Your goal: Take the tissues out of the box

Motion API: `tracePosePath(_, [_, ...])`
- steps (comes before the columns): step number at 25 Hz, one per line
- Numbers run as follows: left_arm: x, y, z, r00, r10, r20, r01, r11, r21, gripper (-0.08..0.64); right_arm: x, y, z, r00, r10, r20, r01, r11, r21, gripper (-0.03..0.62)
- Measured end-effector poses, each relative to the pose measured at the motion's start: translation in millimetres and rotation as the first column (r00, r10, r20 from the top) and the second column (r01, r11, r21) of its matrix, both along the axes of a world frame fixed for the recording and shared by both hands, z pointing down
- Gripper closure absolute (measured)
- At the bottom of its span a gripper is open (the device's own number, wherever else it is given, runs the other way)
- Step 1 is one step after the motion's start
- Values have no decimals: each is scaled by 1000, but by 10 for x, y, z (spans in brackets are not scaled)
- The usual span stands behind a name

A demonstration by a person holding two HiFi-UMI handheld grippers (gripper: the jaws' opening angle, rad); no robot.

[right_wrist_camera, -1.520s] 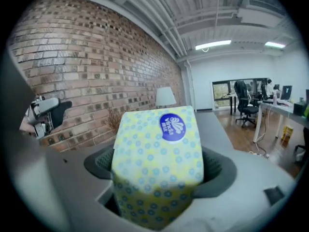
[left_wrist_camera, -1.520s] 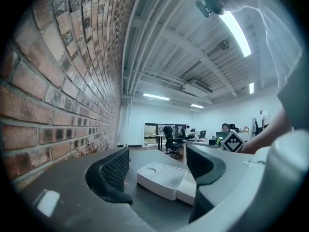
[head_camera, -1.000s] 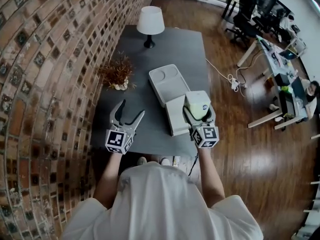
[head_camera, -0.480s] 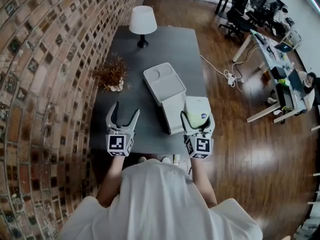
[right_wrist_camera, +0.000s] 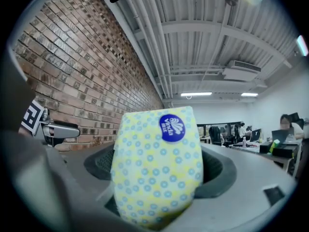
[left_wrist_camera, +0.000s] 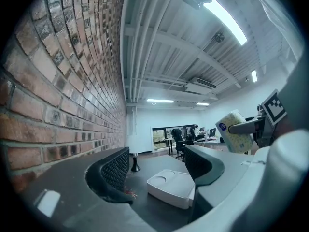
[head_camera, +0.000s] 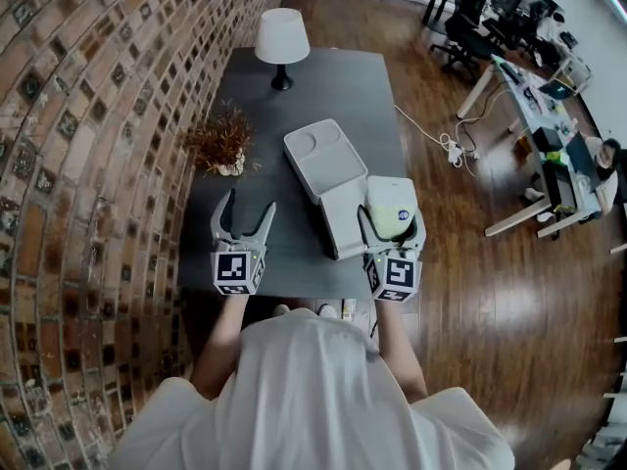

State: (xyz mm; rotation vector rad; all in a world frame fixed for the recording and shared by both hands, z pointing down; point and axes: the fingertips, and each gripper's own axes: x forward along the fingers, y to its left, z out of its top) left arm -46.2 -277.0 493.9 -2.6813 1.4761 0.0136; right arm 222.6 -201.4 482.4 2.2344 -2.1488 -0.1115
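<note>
Your right gripper (head_camera: 391,221) was clamped on the tissue pack (head_camera: 390,207), with both jaws pressed on its sides. In the right gripper view the yellow, blue-dotted tissue pack (right_wrist_camera: 157,168) filled the gap between the jaws, blue label at 12 o'clock. In the head view the pack sat at the white box's (head_camera: 320,157) 4 o'clock corner, by the table's (head_camera: 338,81) 3 o'clock edge. The left gripper view showed it (left_wrist_camera: 234,129) raised at 2 o'clock, above box (left_wrist_camera: 171,190) level. Your left gripper (head_camera: 248,209) had its jaws apart with nothing between them, and was at 8 o'clock of the box, over bare table. A lamp (head_camera: 282,37) stood at the table's 12 o'clock end. A dried plant (head_camera: 223,143) stood at 9 o'clock of the box.
</note>
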Motion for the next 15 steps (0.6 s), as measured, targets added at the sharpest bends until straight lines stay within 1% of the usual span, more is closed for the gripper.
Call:
tracePosePath(10, [-19,-34,-62,1000,-1,7,1,1000,9,219,-41,5,-131,1000,0,-5,0,1000,22,129])
tracePosePath(15, [-74,-67,-67,1000,-5,11,4,1000,12,219,-86,-39,-80,1000,-4,-10,4,1000,9,129])
